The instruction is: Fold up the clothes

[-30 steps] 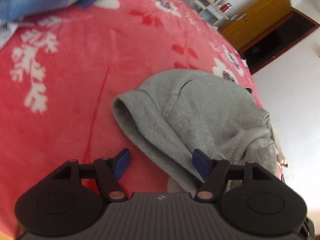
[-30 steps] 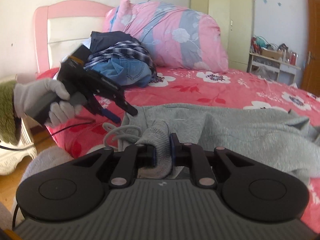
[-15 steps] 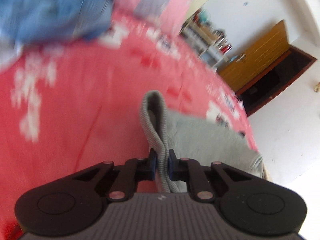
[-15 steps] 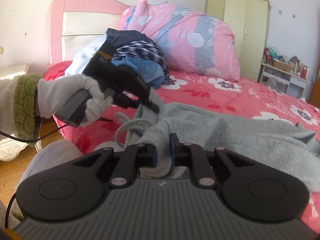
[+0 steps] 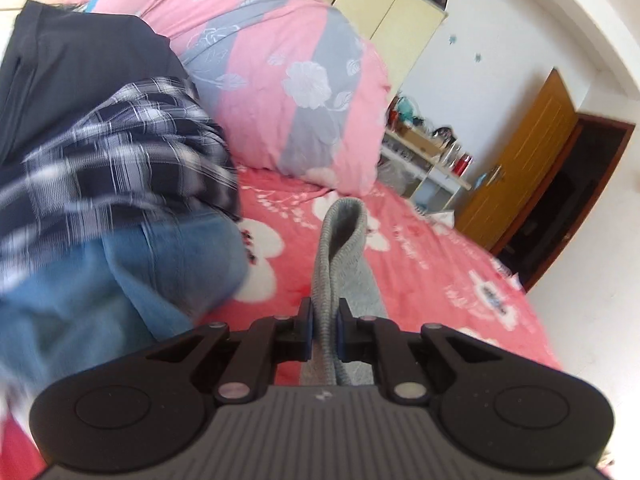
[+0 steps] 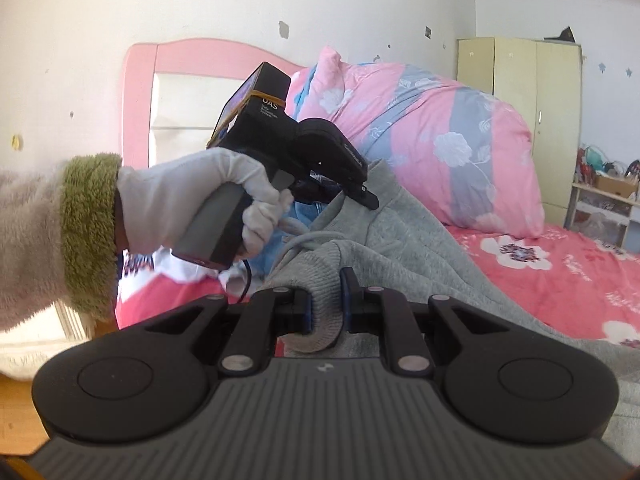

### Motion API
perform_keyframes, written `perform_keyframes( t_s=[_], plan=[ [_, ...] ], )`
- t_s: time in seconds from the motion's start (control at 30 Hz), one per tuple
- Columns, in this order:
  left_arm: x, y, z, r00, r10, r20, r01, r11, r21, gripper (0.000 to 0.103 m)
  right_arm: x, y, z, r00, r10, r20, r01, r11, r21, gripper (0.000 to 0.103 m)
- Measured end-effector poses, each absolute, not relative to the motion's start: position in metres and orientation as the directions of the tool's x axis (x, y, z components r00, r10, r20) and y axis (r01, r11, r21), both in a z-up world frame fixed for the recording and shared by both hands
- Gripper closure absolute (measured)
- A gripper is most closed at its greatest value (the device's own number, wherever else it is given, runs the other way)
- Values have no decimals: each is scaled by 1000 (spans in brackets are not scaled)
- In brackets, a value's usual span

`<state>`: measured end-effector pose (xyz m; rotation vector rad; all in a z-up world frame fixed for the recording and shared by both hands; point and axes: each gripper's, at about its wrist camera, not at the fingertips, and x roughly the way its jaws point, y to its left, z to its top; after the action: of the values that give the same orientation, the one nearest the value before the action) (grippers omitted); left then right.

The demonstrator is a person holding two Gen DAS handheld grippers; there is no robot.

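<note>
A grey hoodie [image 6: 420,248] is lifted off the pink floral bed. My left gripper [image 5: 323,330] is shut on the hoodie's ribbed hem [image 5: 340,240], which loops up between its pads. My right gripper [image 6: 325,312] is shut on a rolled grey edge of the same hoodie [image 6: 320,320]. In the right wrist view the left gripper [image 6: 360,196], held by a white-gloved hand [image 6: 192,196], grips the hoodie higher up and to the left. The hoodie drapes down to the right over the bed.
A pile of clothes, dark, plaid and blue denim [image 5: 100,184], lies at the head of the bed [image 5: 440,280]. A large pink and grey pillow [image 6: 440,144] leans behind. A pink headboard [image 6: 176,64], a yellow wardrobe [image 6: 520,112] and a wooden door [image 5: 520,168] stand around.
My left gripper closed on the hoodie's ribbed hem and lifted it up towards the headboard. The right gripper kept its hold and rose with it.
</note>
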<state>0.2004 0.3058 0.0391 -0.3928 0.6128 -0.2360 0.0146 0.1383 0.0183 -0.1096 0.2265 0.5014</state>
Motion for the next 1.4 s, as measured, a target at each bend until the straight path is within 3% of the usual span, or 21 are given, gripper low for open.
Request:
perform_keyframes(
  t_s=[0.13,0.23,0.3,0.37,0.4,0.47,0.53,0.7,0.73,0.87,0.97,1.1,1.27,1.4],
  plan=[
    [227,310,-12,714,-248,-655,52,951,-304,86,58,165,-22,801,471,-369,-491,870,44,87],
    [223,318,-42,691,-176,-701,-11,967,-254,73,81,177,-63,720,487,-494,-484,863,145,79],
    [215,328,-43,699,-219,-681,-17,947,-322,68,74,170,-66,732,499,-465,-468,863,190,76],
    [204,337,-34,720,-258,-644,-7,926,-378,59,63,158,-61,725,532,-437,-471,846,250,65],
    [198,338,-26,734,-258,-628,4,926,-376,57,57,151,-58,719,552,-422,-474,834,283,57],
    [186,338,-9,761,-243,-601,25,937,-348,53,46,137,-52,707,589,-392,-479,806,347,33],
    [174,335,9,784,-217,-582,36,952,-305,50,31,123,-47,705,624,-337,-487,771,410,21],
    [126,309,55,800,-258,-542,145,959,-242,43,-13,97,-33,695,655,-297,-510,740,438,9],
    [115,296,62,792,-281,-542,189,957,-219,39,-23,90,-31,699,650,-298,-508,745,433,2],
    [74,240,82,734,-387,-558,382,915,-133,22,-65,44,-24,769,572,-287,-442,799,407,1],
    [48,191,69,654,-464,-598,504,857,-113,20,-93,-1,-21,841,443,-310,-311,866,393,1],
    [20,148,35,562,-497,-661,547,823,-154,20,-126,-70,-16,908,240,-344,-98,919,381,1],
    [-1,152,-3,518,-512,-685,409,852,-327,22,-143,-177,-15,937,106,-332,77,866,493,1],
    [-13,191,-21,638,-503,-583,169,830,-532,22,-110,-257,-31,911,67,-406,239,717,655,1]
  ],
)
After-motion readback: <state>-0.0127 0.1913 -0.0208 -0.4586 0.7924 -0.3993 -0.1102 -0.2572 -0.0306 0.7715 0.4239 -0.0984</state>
